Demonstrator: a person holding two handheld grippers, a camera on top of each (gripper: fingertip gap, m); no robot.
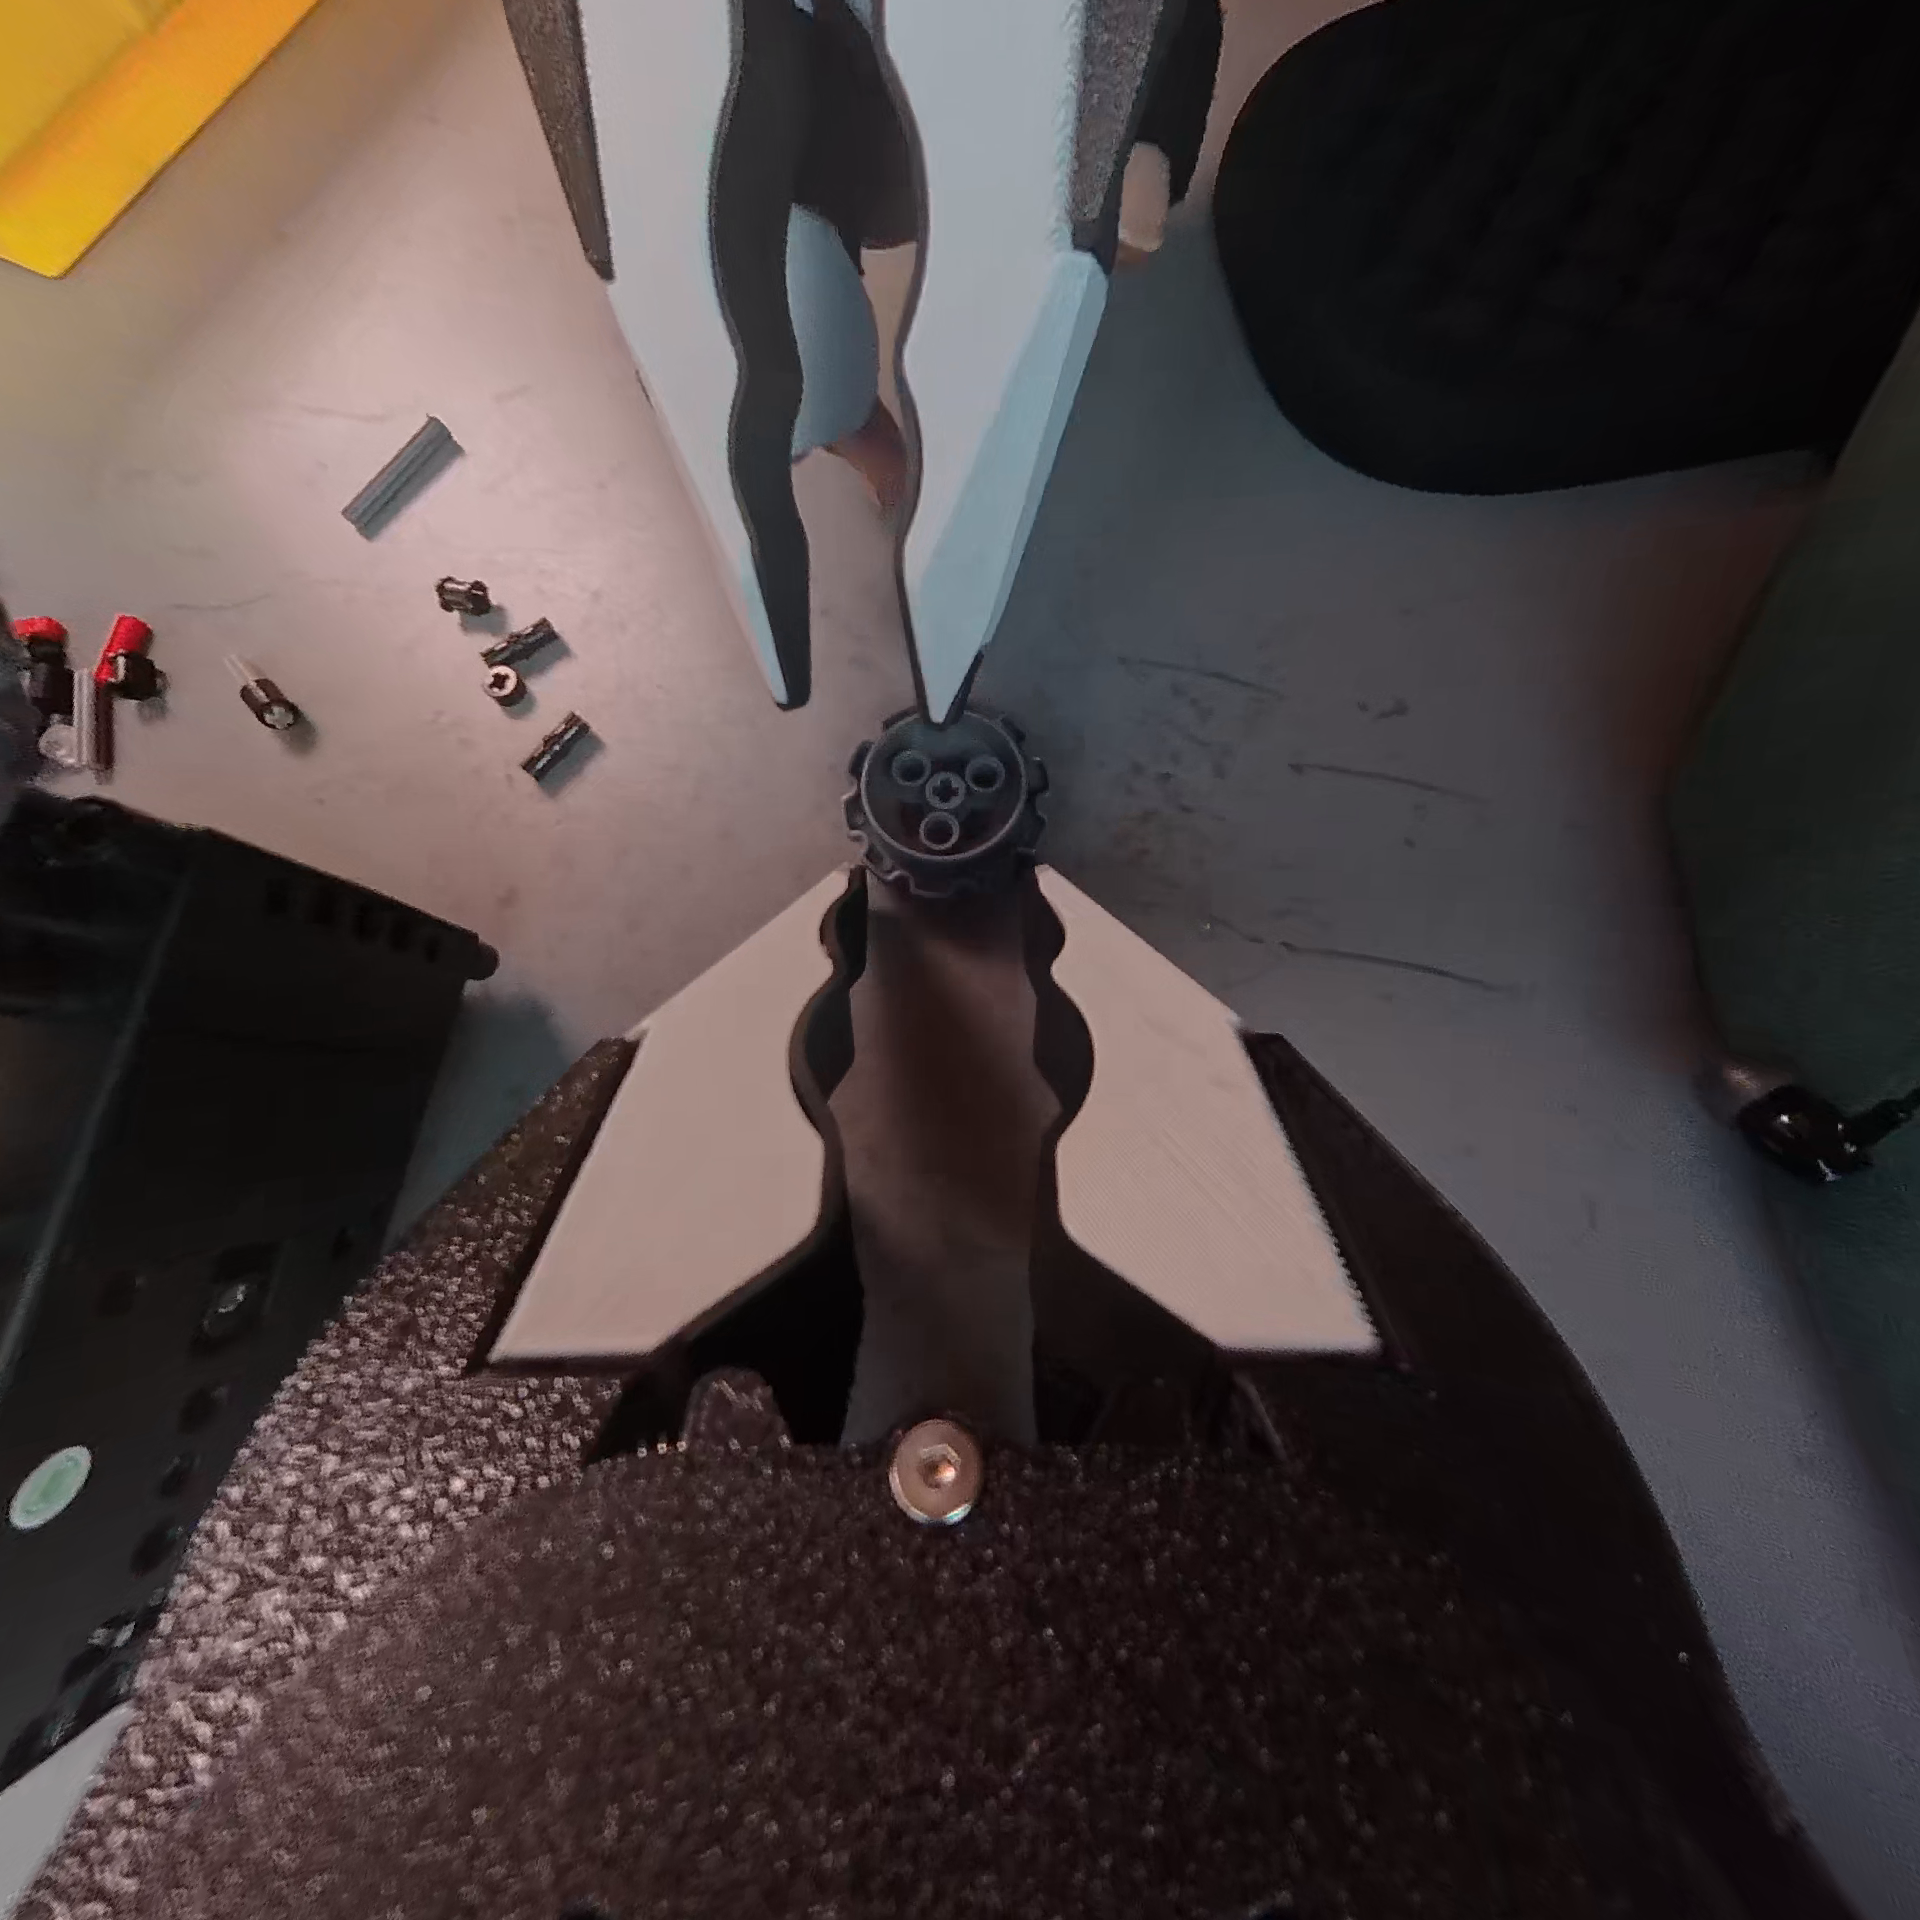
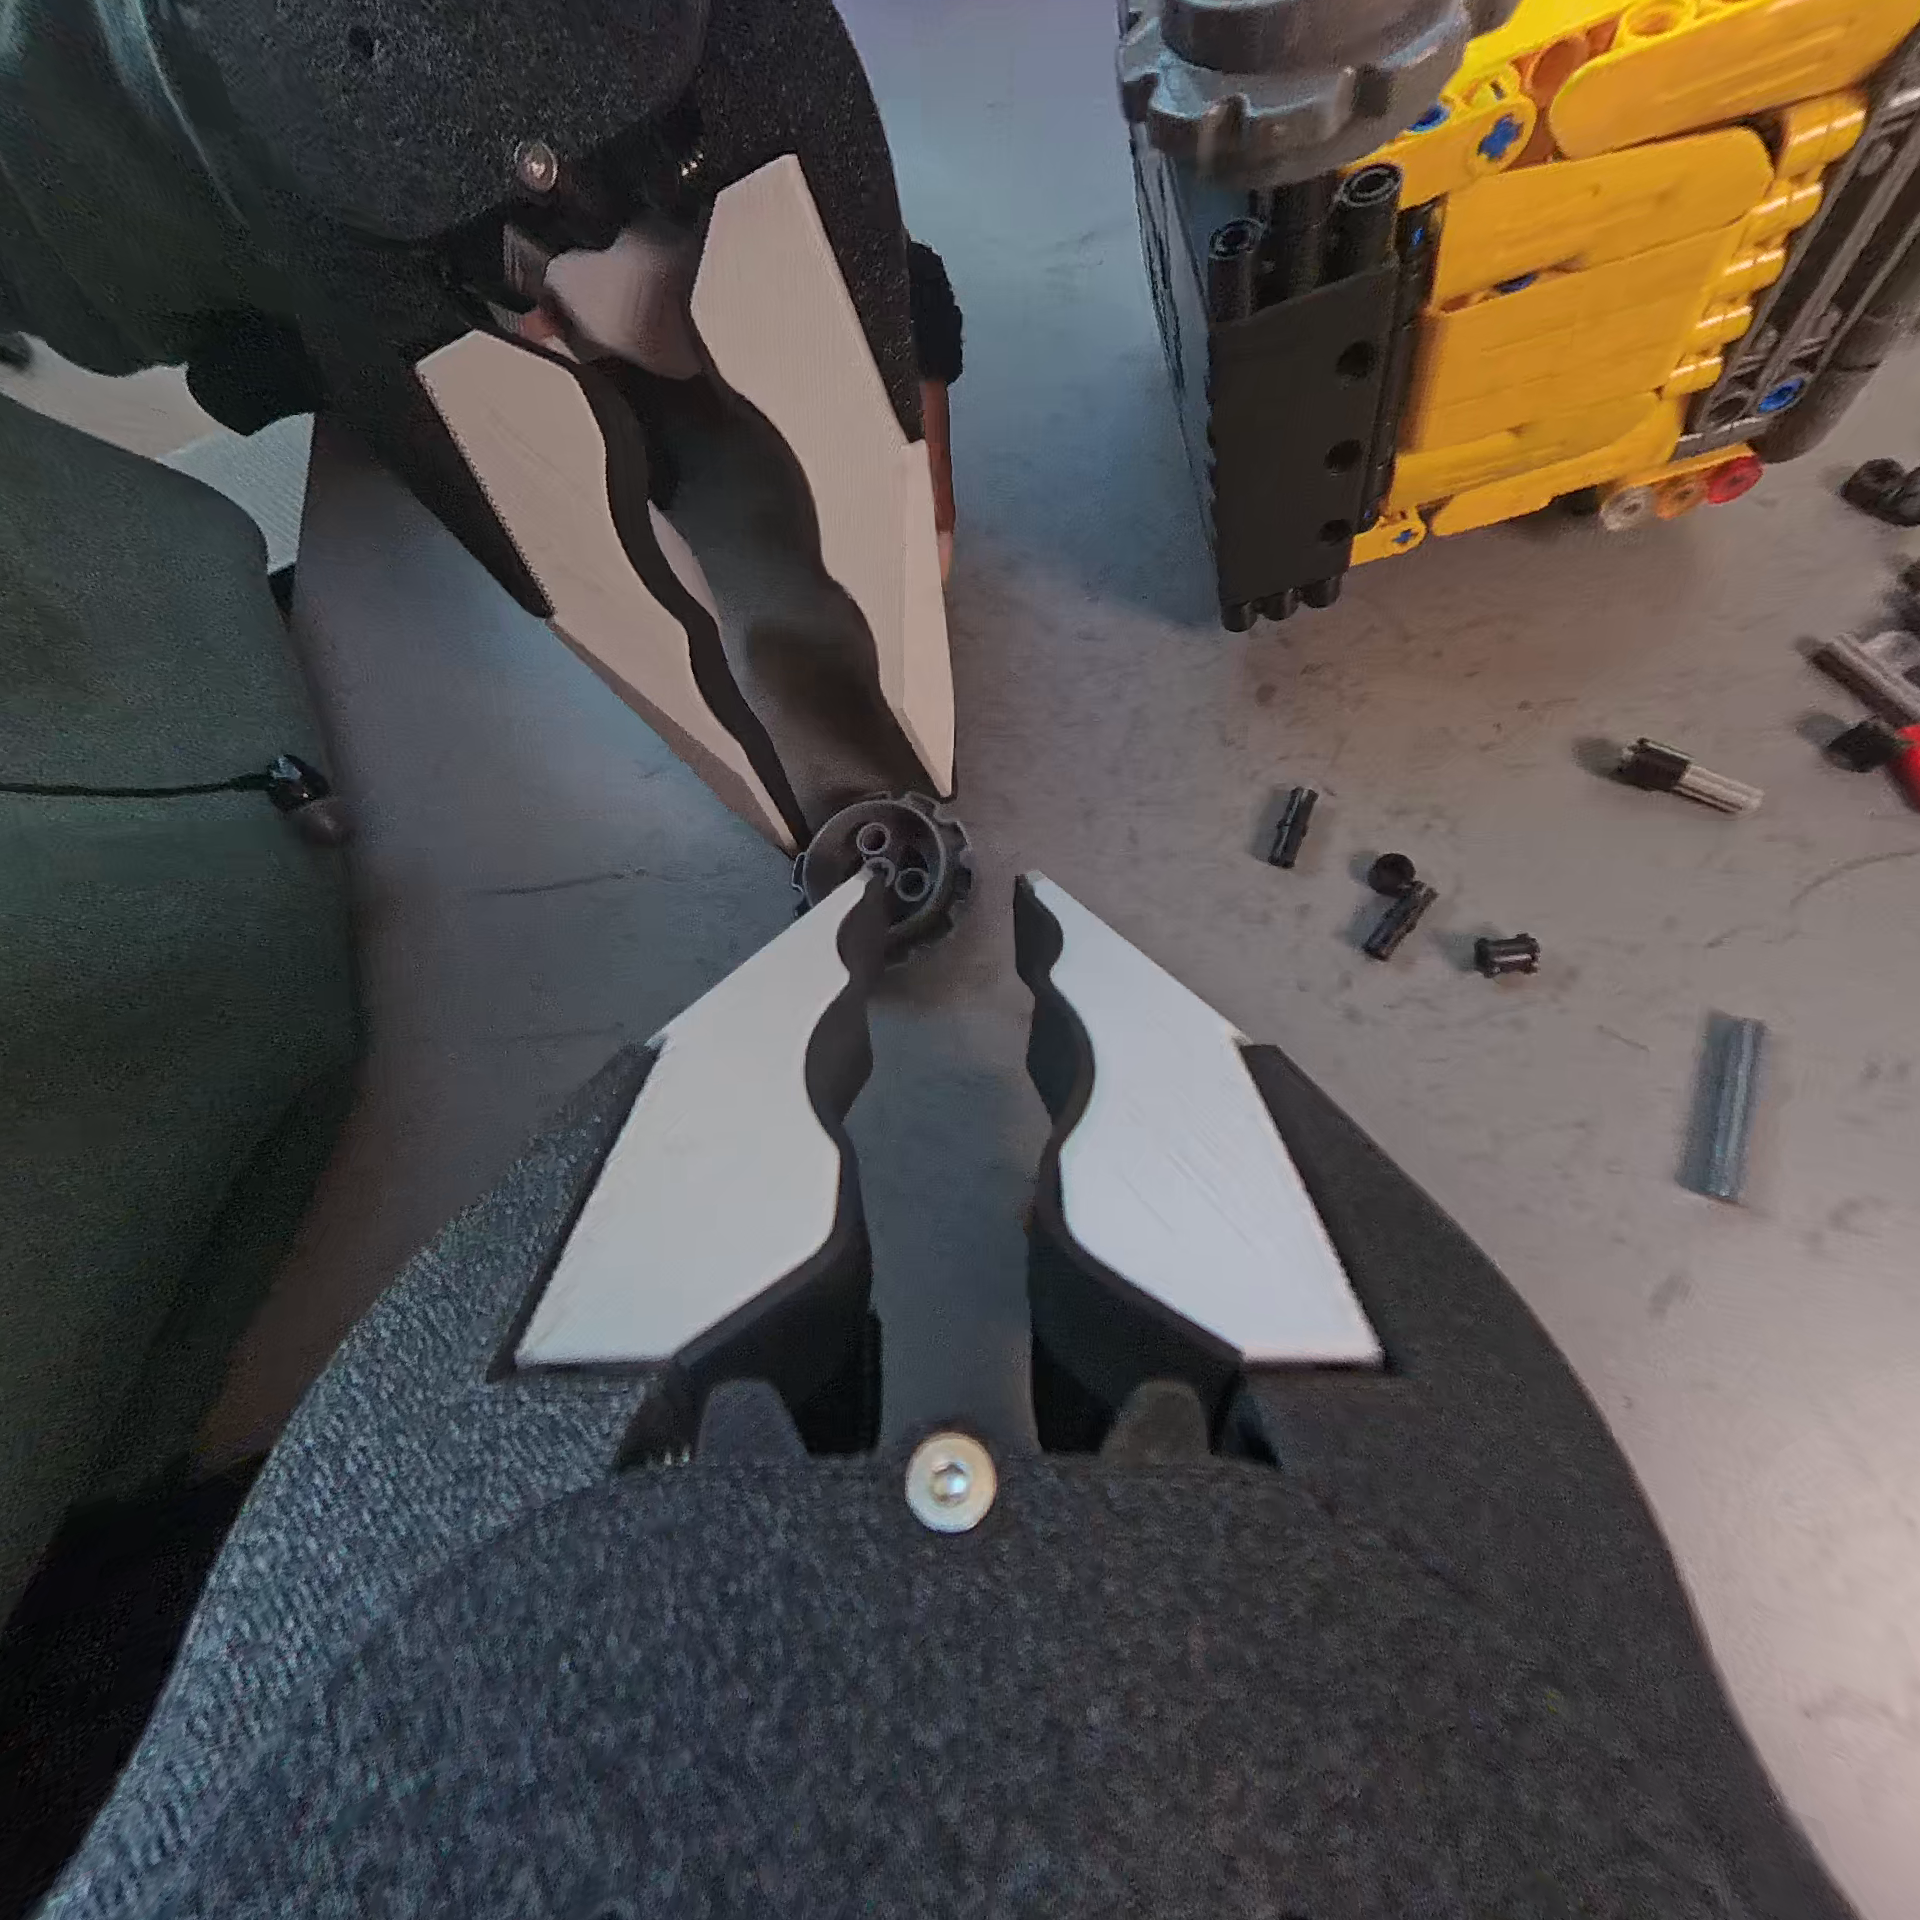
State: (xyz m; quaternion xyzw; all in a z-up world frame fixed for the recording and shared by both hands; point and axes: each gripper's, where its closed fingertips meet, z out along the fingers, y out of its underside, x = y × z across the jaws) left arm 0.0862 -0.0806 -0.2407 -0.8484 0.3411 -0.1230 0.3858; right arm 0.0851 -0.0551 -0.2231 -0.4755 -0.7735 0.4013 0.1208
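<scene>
A dark grey toothed round hub with three holes and a cross hole [image 1: 940, 805] is held above the grey tabletop. My left gripper [image 1: 945, 878] is shut on it at the fingertips. In the right wrist view the left gripper [image 2: 873, 816] reaches in from the upper left with the hub [image 2: 909, 868] between its tips. My right gripper [image 2: 943, 883] is open, and its left fingertip [image 2: 847, 904] touches the hub's near face. In the left wrist view the right gripper [image 1: 873, 707] comes down from the top, one tip against the hub's rim.
A yellow and black brick-built model [image 2: 1558, 291] with a grey toothed knob [image 2: 1278, 73] stands at the back right. Small black pins [image 2: 1397, 914], a grey bar [image 2: 1723, 1107] and a sleeved axle [image 2: 1688, 774] lie on the table [image 2: 1195, 727]. Dark green fabric [image 2: 156, 831] lies left. A black box [image 1: 208, 1039] is near. Only a small space, under 4 cm, lies between the two pairs of fingers.
</scene>
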